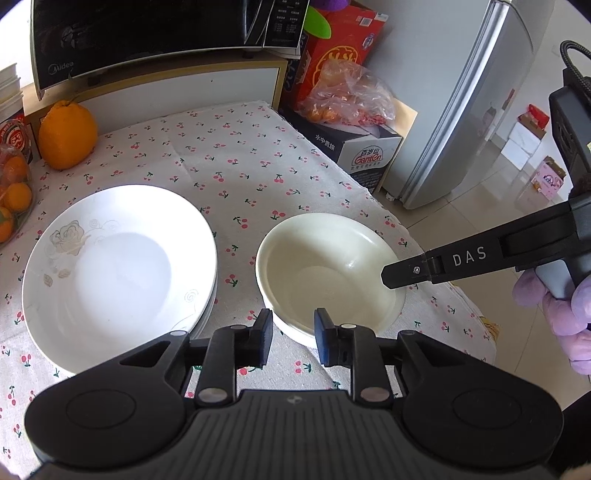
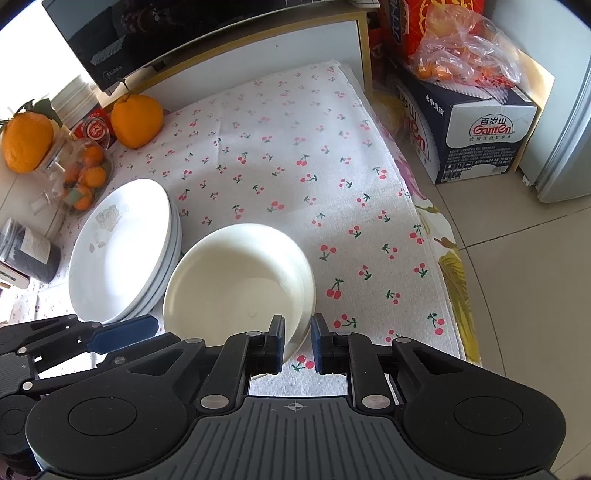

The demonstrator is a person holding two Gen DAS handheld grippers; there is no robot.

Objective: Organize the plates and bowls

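Observation:
A stack of cream bowls (image 1: pixel 328 273) (image 2: pixel 236 280) sits on the cherry-print cloth near the table's right edge. To its left lies a stack of white plates (image 1: pixel 118 266) (image 2: pixel 122 251) with a pale rose pattern. My left gripper (image 1: pixel 293 321) straddles the near rim of the bowls; its pads stand a little apart from the rim. My right gripper (image 2: pixel 297 328) straddles the bowls' right rim, one finger inside and one outside, with cloth showing in the gap. Seen side-on, the right gripper (image 1: pixel 388 275) reaches over the bowls and the left gripper (image 2: pixel 151 326) sits by the plates.
A large orange (image 1: pixel 66 134) (image 2: pixel 136 120) and a jar of small oranges (image 2: pixel 83 177) stand at the back left under a black microwave (image 1: pixel 155 33). Right of the table are a water carton (image 2: pixel 476 136), a bag of oranges (image 1: pixel 347 96), and a fridge (image 1: pixel 461 92). A dark jar (image 2: pixel 33 254) lies left of the plates.

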